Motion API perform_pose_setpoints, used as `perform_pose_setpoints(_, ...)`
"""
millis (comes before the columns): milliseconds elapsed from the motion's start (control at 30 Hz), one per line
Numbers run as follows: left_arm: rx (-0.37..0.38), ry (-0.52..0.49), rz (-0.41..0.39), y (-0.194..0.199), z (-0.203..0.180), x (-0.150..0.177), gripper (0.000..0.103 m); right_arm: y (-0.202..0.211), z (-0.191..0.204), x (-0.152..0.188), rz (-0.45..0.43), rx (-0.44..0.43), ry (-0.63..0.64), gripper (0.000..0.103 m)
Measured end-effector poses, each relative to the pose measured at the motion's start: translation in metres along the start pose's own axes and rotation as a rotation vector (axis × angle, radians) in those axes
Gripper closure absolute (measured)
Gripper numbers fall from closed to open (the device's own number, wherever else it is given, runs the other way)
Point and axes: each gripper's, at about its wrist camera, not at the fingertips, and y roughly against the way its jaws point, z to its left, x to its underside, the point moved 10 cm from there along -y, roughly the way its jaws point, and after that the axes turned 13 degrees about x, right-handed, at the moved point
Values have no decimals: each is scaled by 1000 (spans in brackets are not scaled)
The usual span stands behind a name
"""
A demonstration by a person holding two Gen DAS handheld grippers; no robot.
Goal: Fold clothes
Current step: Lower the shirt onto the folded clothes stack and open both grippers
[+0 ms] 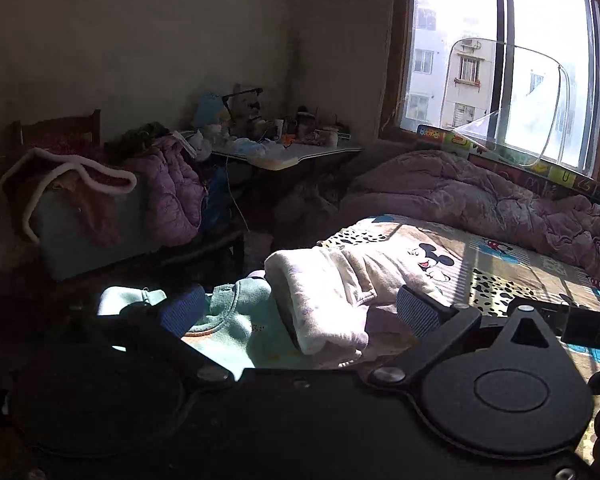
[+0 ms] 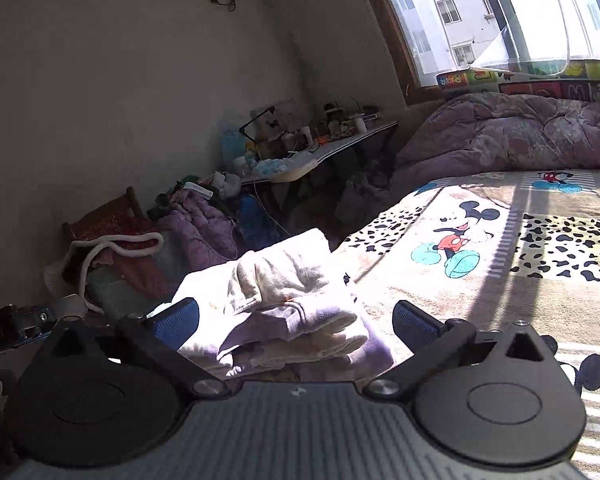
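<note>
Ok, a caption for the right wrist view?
Open right gripper above a folded pale garment on the cartoon bedspread.

Folded white/lilac garment (image 2: 284,300) lies on bed edge, beside a crumpled teal top (image 1: 236,320).

My matt black plastic left gripper (image 1: 300,312) has ribbed blue pads (image 1: 182,314) beside soft fleecy cream cloth (image 1: 324,296), centre frame, on a plush printed blanket (image 1: 500,276).
</note>
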Motion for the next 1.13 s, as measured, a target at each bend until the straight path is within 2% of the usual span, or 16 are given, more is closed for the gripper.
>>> perform_pose_setpoints(133,-22,-18,25,10,-4,7,0,17,8,1,8,110,100,1)
perform_pose_setpoints(300,-103,-77,134,17,-10,21,0,33,13,13,27,182,158,1)
perform_pose_setpoints(467,-83,-65,149,27,-11,32,0,46,16,28,49,226,192,1)
perform_pose_setpoints(600,-93,-67,147,33,-10,40,0,54,16,36,58,256,203,1)
perform_pose_setpoints(967,-47,-49,126,48,-7,46,0,71,28,49,70,292,219,1)
perform_pose_setpoints(1133,-37,-51,84,55,-7,42,0,77,33,50,67,300,204,1)
